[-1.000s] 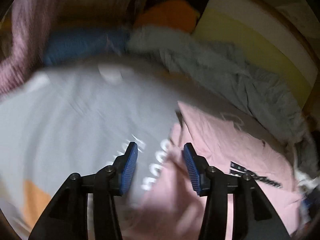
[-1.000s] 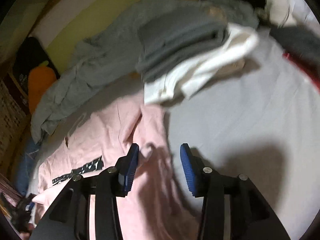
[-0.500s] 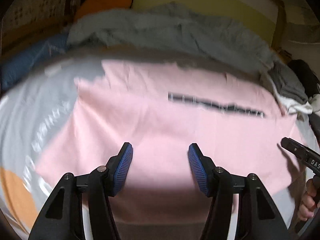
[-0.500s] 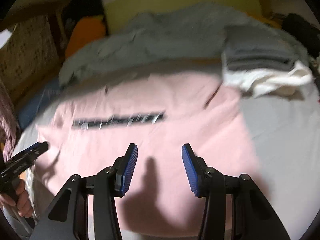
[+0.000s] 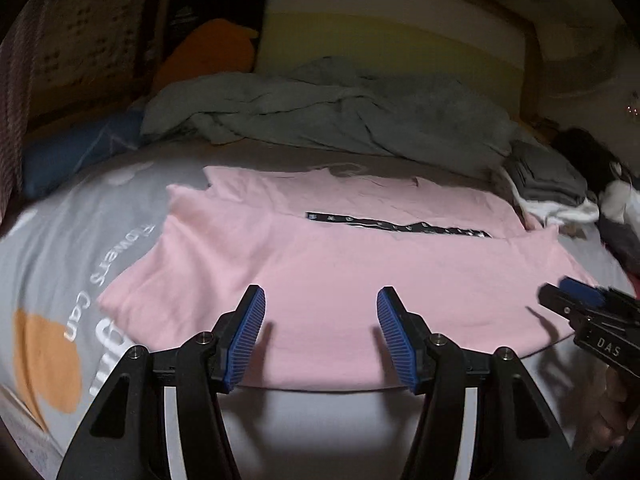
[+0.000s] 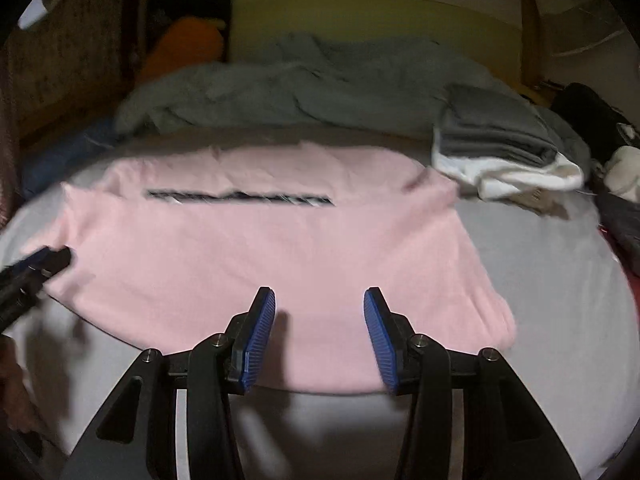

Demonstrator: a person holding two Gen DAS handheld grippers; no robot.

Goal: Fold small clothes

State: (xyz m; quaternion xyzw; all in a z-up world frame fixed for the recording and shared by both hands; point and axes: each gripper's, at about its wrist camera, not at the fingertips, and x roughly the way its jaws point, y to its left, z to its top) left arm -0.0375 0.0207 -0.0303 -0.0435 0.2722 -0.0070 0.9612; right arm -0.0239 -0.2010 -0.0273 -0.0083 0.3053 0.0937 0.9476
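Two pairs of black tongs with ribbed blue pads hover over a pale pink cotton T-shirt spread flat on a grey bedsheet printed with white lettering and an orange disc. The left gripper stands about half open with nothing between its pads; its jaws have just been widening. Its tips hang over the near hem of the shirt, apart from the cloth. The right gripper is likewise partly parted and grips nothing, poised above the same hem further toward the shirt's right side. From the left tongs, the shirt lies straight ahead, its black printed chest stripe running crosswise beyond the pads. Beyond the shirt lies a rumpled grey-green blanket. To the right of the right tongs and further off sits a folded stack of dark grey and white garments, just beside the shirt's far right corner. An orange cushion leans at the far left.
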